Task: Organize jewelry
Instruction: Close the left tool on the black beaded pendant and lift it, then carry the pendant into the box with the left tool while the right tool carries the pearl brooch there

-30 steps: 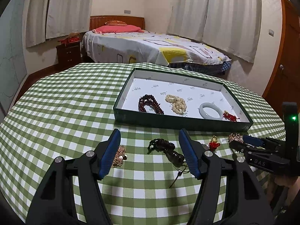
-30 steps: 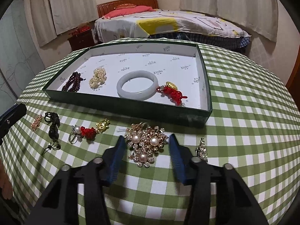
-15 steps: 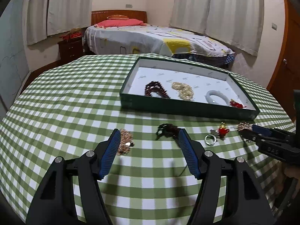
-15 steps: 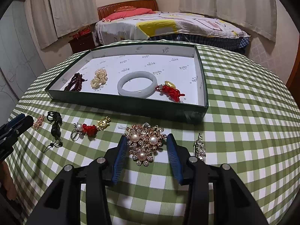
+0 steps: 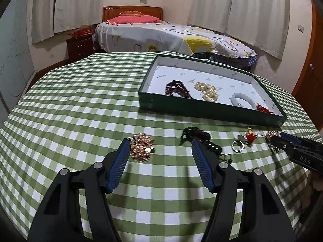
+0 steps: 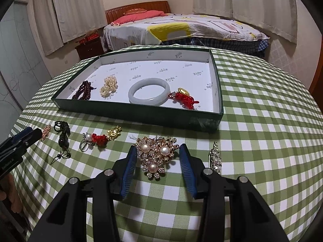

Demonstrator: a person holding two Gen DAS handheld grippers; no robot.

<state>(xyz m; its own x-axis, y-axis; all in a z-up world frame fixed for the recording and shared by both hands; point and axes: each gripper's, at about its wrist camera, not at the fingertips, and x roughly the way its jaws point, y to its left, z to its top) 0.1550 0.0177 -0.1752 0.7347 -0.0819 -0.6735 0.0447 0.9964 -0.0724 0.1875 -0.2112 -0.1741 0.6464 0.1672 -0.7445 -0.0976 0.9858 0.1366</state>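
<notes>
A gold brooch (image 6: 156,157) set with three pearls is lying on the checked cloth between the spread jaws of the right tongs (image 6: 159,151), untouched. The left tongs (image 5: 159,146) are standing spread with nothing gripped, a rose-gold cluster (image 5: 141,147) showing just inside their left finger. Only the right view is showing a crystal pin (image 6: 215,158) beside the right finger.

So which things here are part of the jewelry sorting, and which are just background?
Part of the job:
- green tray with dark beads, pearl beads, pale bangle, red knot charm
- pearl brooch, between the open right gripper fingers
- gold cluster
- black cord
- ring
- crystal pin

Background:
- bed
- nightstand
- curtains
</notes>
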